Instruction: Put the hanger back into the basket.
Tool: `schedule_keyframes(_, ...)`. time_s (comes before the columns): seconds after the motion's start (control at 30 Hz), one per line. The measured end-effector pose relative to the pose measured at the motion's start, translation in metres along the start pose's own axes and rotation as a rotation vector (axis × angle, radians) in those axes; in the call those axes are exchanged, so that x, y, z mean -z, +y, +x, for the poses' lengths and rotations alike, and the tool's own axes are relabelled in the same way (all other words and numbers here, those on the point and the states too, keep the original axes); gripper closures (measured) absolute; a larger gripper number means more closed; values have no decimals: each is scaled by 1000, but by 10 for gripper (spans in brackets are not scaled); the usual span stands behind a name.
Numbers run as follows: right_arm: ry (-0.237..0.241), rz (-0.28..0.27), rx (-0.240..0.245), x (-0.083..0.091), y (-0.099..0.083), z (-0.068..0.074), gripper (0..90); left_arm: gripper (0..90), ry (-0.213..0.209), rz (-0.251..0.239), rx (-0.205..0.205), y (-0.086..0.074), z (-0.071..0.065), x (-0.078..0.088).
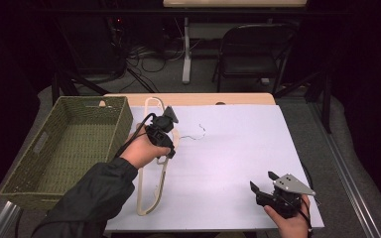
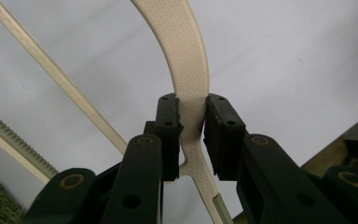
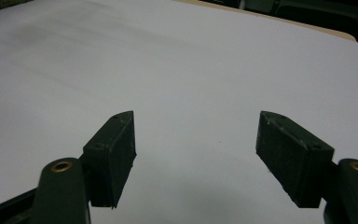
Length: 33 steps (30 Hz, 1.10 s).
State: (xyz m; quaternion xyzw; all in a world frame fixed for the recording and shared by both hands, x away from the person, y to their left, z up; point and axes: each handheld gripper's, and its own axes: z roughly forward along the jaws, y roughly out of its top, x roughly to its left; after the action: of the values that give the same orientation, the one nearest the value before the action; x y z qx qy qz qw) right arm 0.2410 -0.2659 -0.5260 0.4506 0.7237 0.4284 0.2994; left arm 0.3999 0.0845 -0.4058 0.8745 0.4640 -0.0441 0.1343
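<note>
**Inspector:** Item under handling is a cream plastic clothes hanger. It lies lengthwise over the white sheet on the bench, just beside the woven green basket, far end raised off the sheet by my reading.

**Assessor:** Grip status?

**Inspector:** The left gripper is clenched on the hanger's flat textured arm, pads pressing both faces where the arm narrows into its curve. In the high view the left gripper sits about midway along the frame. The right gripper is released, jaws spread over bare sheet with nothing between them; in the high view it rests near the bench's front right corner, well apart from the hanger.

**Assessor:** Handling character?

**Inspector:** Judged light and fairly stiff, though the thin crossbar looks liable to flex. The stippled surface on the broad arm should resist slipping; the smooth thin bars would not. Not fragile, but a long frame held at one point may swing or pivot between the pads.

**Assessor:** Preferred hold?

**Inspector:** The broad textured arm, as taken now. Closer to the centre would give better balance. I would avoid the notched bar and the thin rod.
</note>
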Motion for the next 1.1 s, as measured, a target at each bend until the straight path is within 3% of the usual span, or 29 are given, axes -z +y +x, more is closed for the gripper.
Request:
schedule_keyframes(0.43,1,0,7,-1,0,0,284,760,-64,-104,49,-7,24,46)
schedule_keyframes(0.8,2,4,6,-1,0,1,284,759,-84,-176,75,-17,43,75)
schedule_keyframes(1.1,-1,3,3,-1,0,1,284,759,-70,-196,124,-29,65,90)
